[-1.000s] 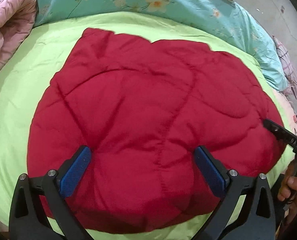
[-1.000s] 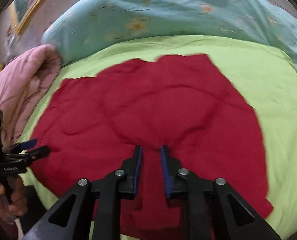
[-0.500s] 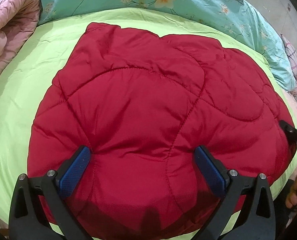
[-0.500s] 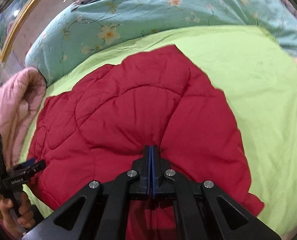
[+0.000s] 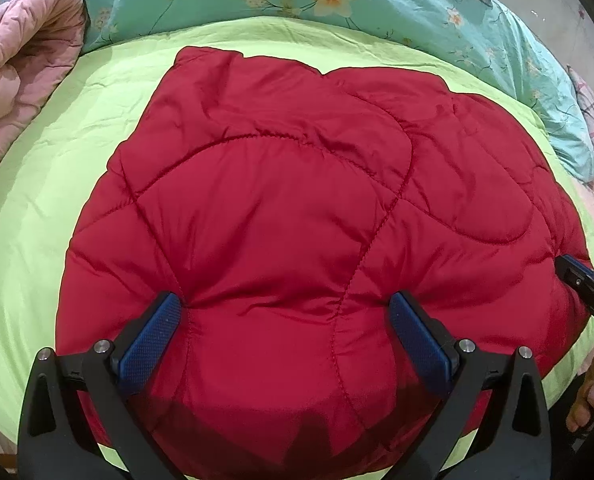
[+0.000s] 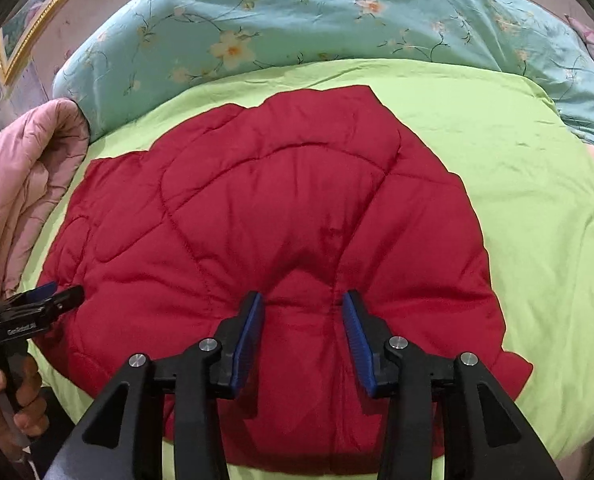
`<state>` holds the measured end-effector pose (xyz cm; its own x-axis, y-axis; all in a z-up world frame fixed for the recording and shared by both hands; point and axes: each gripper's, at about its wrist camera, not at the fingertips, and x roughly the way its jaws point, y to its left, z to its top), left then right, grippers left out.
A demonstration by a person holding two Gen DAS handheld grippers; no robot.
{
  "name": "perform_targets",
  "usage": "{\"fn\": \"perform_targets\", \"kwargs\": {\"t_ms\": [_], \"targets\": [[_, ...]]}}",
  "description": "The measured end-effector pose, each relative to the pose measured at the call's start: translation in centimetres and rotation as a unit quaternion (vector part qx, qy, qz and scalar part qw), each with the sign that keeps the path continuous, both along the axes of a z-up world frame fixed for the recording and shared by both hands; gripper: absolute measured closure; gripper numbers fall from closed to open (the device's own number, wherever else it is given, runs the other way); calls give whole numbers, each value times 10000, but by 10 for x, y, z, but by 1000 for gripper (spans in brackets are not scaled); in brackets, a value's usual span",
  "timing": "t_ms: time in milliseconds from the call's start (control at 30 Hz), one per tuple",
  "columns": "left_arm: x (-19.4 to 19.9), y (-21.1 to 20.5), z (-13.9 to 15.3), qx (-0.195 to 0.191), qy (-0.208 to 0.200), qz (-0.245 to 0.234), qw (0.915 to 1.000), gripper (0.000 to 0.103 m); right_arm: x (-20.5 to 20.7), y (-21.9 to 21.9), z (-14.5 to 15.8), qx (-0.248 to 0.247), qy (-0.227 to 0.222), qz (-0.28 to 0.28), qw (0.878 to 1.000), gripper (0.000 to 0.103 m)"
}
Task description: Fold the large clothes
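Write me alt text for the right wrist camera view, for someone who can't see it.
A red quilted garment lies spread on a lime green sheet. The right hand-held gripper sits over its near edge, blue-padded jaws apart after just opening, with puckered fabric between them. At left, a hand holds the left hand-held gripper by a pink quilt; a floral blue duvet lies behind.

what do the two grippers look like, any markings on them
Both the left gripper and right gripper are black plastic two-finger frames with silver bolts at the joints and textured blue pads on the fingers. The left gripper's side carries small white lettering, too blurred to read.
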<state>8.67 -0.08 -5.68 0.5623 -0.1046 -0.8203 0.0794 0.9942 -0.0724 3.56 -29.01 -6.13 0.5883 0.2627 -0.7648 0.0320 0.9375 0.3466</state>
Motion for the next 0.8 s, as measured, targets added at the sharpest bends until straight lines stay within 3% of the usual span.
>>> {"fn": "perform_targets", "kwargs": {"t_ms": [300, 500, 800], "targets": [[-15, -4, 17, 285, -87, 84, 9995, 0, -16, -6, 12, 18, -10, -23, 10000, 59], [-44, -4, 35, 456, -341, 88, 9983, 0, -42, -14, 35, 162, -264, 21, 9995, 58], [-63, 0, 34, 581, -378, 124, 9975, 0, -63, -5, 56, 246, -424, 244, 9985, 53]]}}
